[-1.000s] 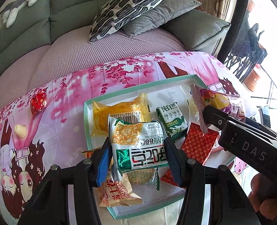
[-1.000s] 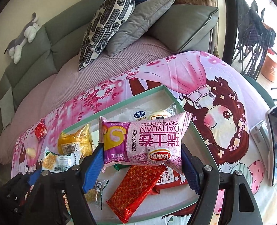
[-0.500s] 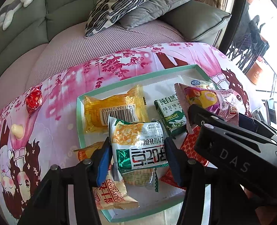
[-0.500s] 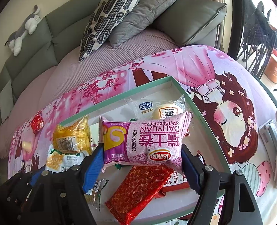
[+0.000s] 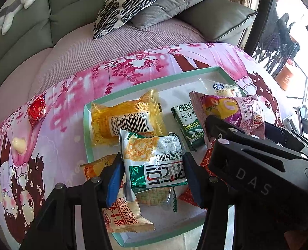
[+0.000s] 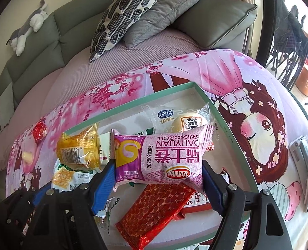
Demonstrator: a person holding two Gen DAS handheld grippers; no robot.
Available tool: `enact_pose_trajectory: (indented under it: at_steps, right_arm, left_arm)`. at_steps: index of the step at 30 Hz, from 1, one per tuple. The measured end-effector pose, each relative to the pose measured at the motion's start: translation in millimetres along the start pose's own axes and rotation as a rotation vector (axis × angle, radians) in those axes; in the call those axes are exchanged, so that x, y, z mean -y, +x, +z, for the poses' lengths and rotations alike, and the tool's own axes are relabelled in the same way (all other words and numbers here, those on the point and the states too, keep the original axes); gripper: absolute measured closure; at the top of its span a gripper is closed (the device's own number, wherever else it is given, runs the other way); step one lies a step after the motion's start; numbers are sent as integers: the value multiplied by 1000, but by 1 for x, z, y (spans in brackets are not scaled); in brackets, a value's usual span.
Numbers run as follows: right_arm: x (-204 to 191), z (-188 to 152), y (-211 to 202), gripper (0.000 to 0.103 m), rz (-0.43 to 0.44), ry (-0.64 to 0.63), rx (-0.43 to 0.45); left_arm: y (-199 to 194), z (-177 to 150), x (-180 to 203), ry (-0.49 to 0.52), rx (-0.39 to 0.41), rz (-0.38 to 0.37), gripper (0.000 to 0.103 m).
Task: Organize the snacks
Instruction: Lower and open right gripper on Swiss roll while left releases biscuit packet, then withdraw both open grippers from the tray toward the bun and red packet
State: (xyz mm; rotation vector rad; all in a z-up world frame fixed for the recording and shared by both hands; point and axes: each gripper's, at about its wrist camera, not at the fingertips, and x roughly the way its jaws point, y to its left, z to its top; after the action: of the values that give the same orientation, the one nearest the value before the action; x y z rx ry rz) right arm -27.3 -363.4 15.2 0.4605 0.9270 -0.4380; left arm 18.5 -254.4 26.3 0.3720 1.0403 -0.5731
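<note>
Snacks in crinkly plastic wrappers lie scattered in a shallow white tray with a mint-green rim (image 5: 87,125), which sits on a pink cartoon-print cloth (image 6: 227,73) draped over a table in front of a grey-green sofa. The left gripper (image 5: 152,175) is clenched on a green-and-white foil biscuit packet (image 5: 154,158), held above the near left part of the tray; the right gripper (image 6: 158,177) is clamped on a pink Swiss-roll packet (image 6: 160,156), held over the tray's middle. Both packets are pinched across their puffy width, so a slick wrapper could, I judge, slide out and drop crookedly onto the red patterned bar (image 6: 156,210) or the yellow cake packet (image 5: 122,120) below. The two tools hang close together, and the right one could knock the left's load. A red foil candy (image 5: 36,110) and a pale sweet (image 5: 19,144) lie on the cloth to the far left, outside the tray, easy to overlook.
</note>
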Motion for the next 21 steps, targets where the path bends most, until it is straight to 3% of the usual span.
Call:
enact_pose_trajectory:
  at_steps: [3,12,17,21]
  right_arm:
    - [0,-1,3,21,-4,-3,-14]
    - [-1,-1,3,16,4,-3,-14]
    - [1,0,0,0,8,11,10]
    - [4,2,-7,0,12,30,40]
  left_arm:
    - [-1,0,0,4,2,2,37]
    - [-8,1,-7,-11,17,-2,37]
    - [-11,2,-13,-21,21,2,35]
    - [-16,4,-21,-45,34,6,32]
